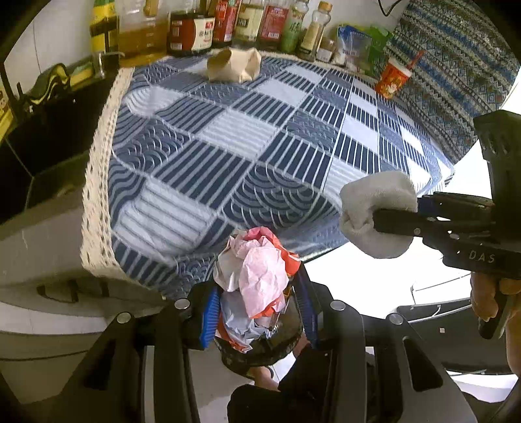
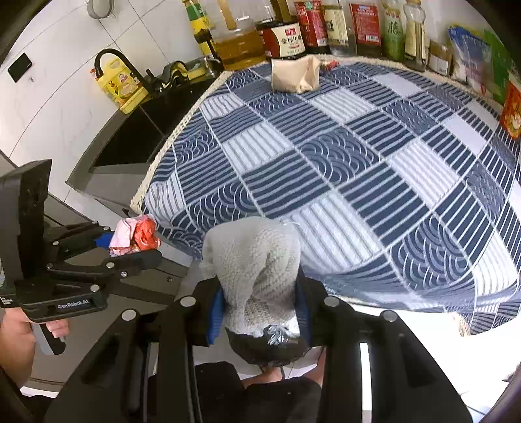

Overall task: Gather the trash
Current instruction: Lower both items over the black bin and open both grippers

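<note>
crumpled pink and red wrapper (image 1: 260,276) is clamped in the left gripper (image 1: 257,312); right gripper (image 2: 260,312) clamps a white wad (image 2: 257,260). carrying step; next, find the bin.

A: Where do the two grippers sit against each other?
B: The left gripper (image 1: 257,312), with crumpled wrappers (image 1: 257,276) between its pads, has the right gripper (image 2: 260,312) on its right, holding a towel wad (image 2: 257,270).
A: And ahead?
B: The tablecloth (image 2: 358,169). On it, far ahead, a paper bag (image 2: 294,76), bottles (image 2: 329,26) behind it. The sink (image 2: 130,140) lies ahead-left.
</note>
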`<state>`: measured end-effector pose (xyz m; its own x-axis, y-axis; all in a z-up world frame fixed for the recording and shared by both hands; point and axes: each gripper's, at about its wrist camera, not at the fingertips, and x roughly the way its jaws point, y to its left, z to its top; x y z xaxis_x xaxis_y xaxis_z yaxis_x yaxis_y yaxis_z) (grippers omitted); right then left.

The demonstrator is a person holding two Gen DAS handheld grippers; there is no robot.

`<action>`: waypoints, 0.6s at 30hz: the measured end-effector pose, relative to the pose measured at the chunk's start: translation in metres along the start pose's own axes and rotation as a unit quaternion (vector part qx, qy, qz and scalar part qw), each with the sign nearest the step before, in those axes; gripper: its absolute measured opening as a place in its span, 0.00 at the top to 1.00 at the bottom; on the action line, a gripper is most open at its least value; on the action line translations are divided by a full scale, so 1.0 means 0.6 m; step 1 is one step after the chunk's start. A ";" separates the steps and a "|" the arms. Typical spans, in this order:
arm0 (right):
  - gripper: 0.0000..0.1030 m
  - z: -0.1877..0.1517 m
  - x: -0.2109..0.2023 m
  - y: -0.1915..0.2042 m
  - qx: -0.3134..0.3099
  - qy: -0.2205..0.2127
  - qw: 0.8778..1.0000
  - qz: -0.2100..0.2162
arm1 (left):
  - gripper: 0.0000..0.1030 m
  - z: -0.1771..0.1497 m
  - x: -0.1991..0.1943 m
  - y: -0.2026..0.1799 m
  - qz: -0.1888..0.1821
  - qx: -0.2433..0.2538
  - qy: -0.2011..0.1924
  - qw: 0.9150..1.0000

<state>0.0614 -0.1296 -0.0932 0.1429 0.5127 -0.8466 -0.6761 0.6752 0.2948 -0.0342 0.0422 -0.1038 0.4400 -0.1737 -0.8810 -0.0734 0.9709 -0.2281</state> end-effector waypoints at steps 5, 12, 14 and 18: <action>0.64 -0.024 0.010 0.008 -0.008 0.011 1.000 -0.011 | 0.62 -0.025 0.017 -0.002 -0.005 -0.005 0.013 1.000; 0.63 -0.061 0.039 0.004 0.000 0.040 0.999 -0.001 | 0.62 -0.059 0.057 0.005 -0.015 -0.029 0.043 0.999; 0.63 -0.070 0.050 0.000 0.005 0.049 0.999 -0.001 | 0.62 -0.066 0.067 0.005 -0.016 -0.032 0.050 0.998; 0.63 -0.084 0.067 -0.008 0.016 0.063 0.998 0.002 | 0.62 -0.080 0.086 0.008 -0.020 -0.044 0.063 0.997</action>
<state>0.0337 -0.1390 -0.1509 0.0457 0.4460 -0.8939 -0.6528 0.6906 0.3112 -0.0546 0.0299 -0.1700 0.3278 -0.2371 -0.9145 -0.1379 0.9456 -0.2945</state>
